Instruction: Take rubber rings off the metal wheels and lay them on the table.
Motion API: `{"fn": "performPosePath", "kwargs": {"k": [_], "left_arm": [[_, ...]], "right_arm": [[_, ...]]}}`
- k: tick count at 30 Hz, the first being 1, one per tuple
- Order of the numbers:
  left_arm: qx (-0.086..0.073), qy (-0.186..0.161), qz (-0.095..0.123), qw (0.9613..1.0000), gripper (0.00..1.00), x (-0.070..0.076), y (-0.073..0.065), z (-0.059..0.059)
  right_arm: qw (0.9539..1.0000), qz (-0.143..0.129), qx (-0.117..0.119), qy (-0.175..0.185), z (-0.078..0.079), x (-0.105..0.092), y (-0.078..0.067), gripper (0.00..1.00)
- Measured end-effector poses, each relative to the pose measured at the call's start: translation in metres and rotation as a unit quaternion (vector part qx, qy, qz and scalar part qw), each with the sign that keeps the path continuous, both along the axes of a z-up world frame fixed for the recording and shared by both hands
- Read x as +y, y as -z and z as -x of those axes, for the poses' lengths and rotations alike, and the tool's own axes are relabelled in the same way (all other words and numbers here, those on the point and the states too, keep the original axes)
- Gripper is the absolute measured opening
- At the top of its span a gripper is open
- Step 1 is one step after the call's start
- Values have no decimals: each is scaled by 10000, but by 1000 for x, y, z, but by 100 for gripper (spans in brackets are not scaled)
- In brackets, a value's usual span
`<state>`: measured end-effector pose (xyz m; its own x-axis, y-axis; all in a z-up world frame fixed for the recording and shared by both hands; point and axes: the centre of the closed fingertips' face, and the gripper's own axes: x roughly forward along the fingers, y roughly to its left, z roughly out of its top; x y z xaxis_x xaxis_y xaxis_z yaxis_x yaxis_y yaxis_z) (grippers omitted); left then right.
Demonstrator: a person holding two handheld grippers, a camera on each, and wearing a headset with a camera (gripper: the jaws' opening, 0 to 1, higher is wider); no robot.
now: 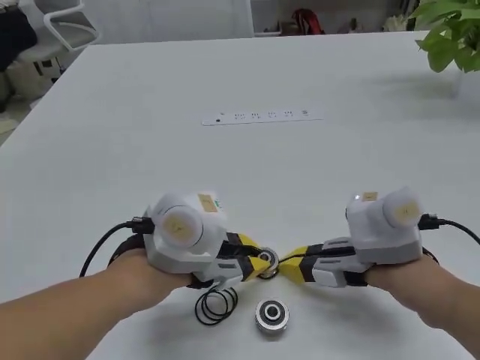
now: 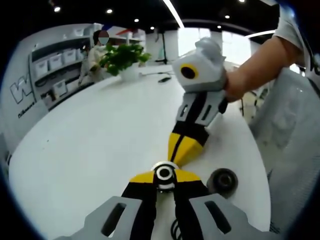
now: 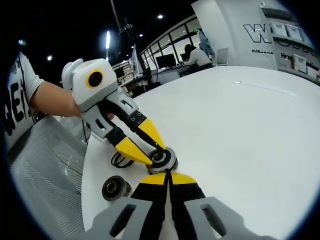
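My left gripper (image 1: 259, 264) is shut on a small metal wheel (image 1: 265, 260), held just above the white table (image 1: 247, 172). In the left gripper view its jaws (image 2: 165, 178) clamp the wheel (image 2: 164, 172) from both sides. My right gripper (image 1: 289, 260) meets it from the right with its jaws closed at the wheel's rim (image 3: 162, 159). A thin black rubber ring (image 1: 280, 259) runs from the wheel into the right gripper (image 3: 168, 175). A second wheel (image 1: 271, 315) lies on the table in front. Loose black rings (image 1: 216, 304) lie to its left.
A white power strip (image 1: 262, 116) lies mid-table. A potted plant (image 1: 450, 34) stands at the far right corner, and an office chair (image 1: 64, 26) is beyond the far left edge. The person's hands grip both tools near the table's front edge.
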<state>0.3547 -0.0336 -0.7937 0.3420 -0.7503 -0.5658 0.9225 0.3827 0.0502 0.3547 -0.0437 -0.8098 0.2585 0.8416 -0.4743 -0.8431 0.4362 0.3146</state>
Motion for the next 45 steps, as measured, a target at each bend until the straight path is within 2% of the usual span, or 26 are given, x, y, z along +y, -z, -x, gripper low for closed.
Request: {"fn": "performPosePath", "kwargs": {"k": [11,18,22,31,45], "left_arm": [[-40,4,-54,10000,12,0,0,-1],[-57,-32,-67,10000,12,0,0,0],[-64,-38,-86,9999,12,0,0,0],[-94,-64,-114,9999,12,0,0,0],[-106,-92,-144,9998,11,-1,0,0]], "right_arm": [[9987,-281,340,267,-1,-2,-3,0],[9949,-572,629,534,-3,-5,-7,0],[9930,-714,675,658,-6,-5,-12,0],[9914,-806,742,719,-6,-3,-15,0],[9912,-838,764,687,-3,0,-17,0]]}}
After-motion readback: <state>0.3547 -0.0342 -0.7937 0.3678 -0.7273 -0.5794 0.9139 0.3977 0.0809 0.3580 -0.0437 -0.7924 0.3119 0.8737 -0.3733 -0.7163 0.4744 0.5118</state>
